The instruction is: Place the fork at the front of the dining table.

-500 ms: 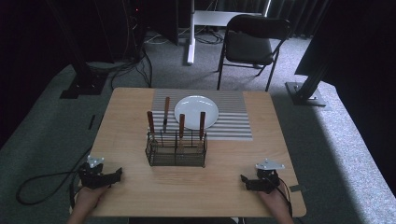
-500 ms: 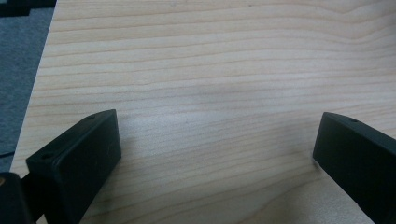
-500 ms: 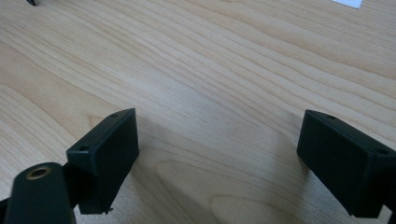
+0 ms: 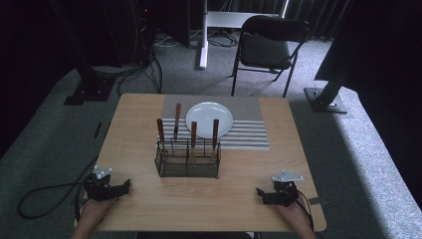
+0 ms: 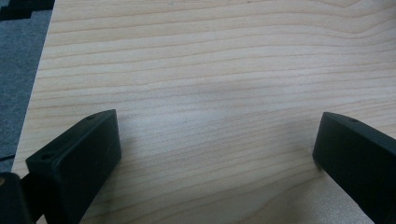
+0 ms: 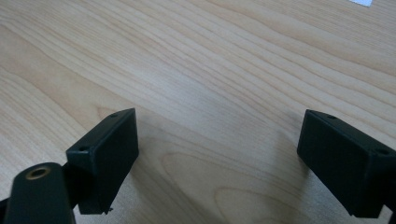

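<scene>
**Wire caddy of utensils at table centre, both grippers parked apart**

A dark wire caddy was seen at the middle of the wooden table, standing upright. Four utensils with reddish-brown handles were held in it, handles up, three near upright and one leaning toward twelve o'clock. From the caddy, a white plate was found at twelve o'clock, just behind the handles, laid on a grey striped mat that ran toward one o'clock. Nothing was set between the caddy and either gripper; bare wood lay there.

The left gripper was placed at eight o'clock from the caddy, at the near table edge, held by a hand. Its jaws were spread wide, with only wood grain between them in the left gripper view. The right gripper was placed at four o'clock, well apart from the caddy, held by the other hand. Its jaws were likewise released, nothing grasped, over bare table in the right gripper view.

A black folding chair was seen beyond the table at twelve o'clock on grey carpet.
</scene>
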Motion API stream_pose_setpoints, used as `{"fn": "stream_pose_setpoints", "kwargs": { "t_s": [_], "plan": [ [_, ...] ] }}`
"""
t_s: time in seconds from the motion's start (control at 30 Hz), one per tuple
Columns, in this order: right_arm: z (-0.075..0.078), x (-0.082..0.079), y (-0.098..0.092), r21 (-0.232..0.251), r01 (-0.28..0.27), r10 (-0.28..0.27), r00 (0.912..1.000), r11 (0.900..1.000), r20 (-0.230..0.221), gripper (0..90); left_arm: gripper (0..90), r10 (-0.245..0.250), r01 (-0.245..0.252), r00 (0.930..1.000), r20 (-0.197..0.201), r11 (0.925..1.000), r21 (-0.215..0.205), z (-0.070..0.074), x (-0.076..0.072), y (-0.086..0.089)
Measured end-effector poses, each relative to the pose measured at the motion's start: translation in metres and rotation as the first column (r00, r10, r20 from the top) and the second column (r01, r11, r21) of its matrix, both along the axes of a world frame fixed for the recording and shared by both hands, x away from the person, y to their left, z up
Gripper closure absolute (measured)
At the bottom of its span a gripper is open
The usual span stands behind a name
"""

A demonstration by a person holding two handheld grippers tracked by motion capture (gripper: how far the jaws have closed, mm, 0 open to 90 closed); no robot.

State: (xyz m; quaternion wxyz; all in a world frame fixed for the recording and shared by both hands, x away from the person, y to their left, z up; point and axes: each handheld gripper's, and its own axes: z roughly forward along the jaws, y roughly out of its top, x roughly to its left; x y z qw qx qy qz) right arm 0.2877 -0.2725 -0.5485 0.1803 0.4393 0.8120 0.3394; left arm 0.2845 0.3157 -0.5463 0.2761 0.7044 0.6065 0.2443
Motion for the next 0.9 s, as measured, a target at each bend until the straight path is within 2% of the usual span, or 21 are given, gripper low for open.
{"fn": "stream_pose_setpoints", "kwargs": {
  "t_s": [0.4, 0.47, 0.63, 0.7, 0.9],
  "plan": [
    [0.005, -0.004, 0.008, -0.033, 0.024, -0.025, 0.9992, 0.999, -0.031, 13.4, 0.7, -0.001, 0.001, 1.0000, -0.001, 1.0000, 0.001, 0.000, 0.000, 0.000],
    [0.006, -0.006, 0.011, -0.020, 0.023, -0.023, 0.9993, 1.000, -0.030, 13.6, 0.7, 0.000, 0.000, 1.0000, 0.001, 1.0000, 0.000, 0.000, 0.000, 0.000],
    [0.008, -0.014, 0.022, -0.015, -0.013, 0.012, 0.9990, 1.000, -0.043, 14.2, 0.7, 0.000, 0.000, 1.0000, 0.000, 1.0000, 0.000, 0.000, 0.000, 0.000],
    [0.013, -0.016, 0.026, -0.004, -0.028, 0.028, 0.9989, 1.000, -0.037, 14.7, 0.7, 0.000, 0.000, 1.0000, 0.000, 1.0000, 0.000, 0.000, 0.000, 0.000],
    [0.039, -0.023, 0.044, 0.054, -0.069, 0.068, 0.9974, 0.996, 0.024, 15.4, 0.7, 0.000, 0.000, 1.0000, 0.001, 1.0000, -0.001, 0.000, 0.000, 0.000]
  ]
}}
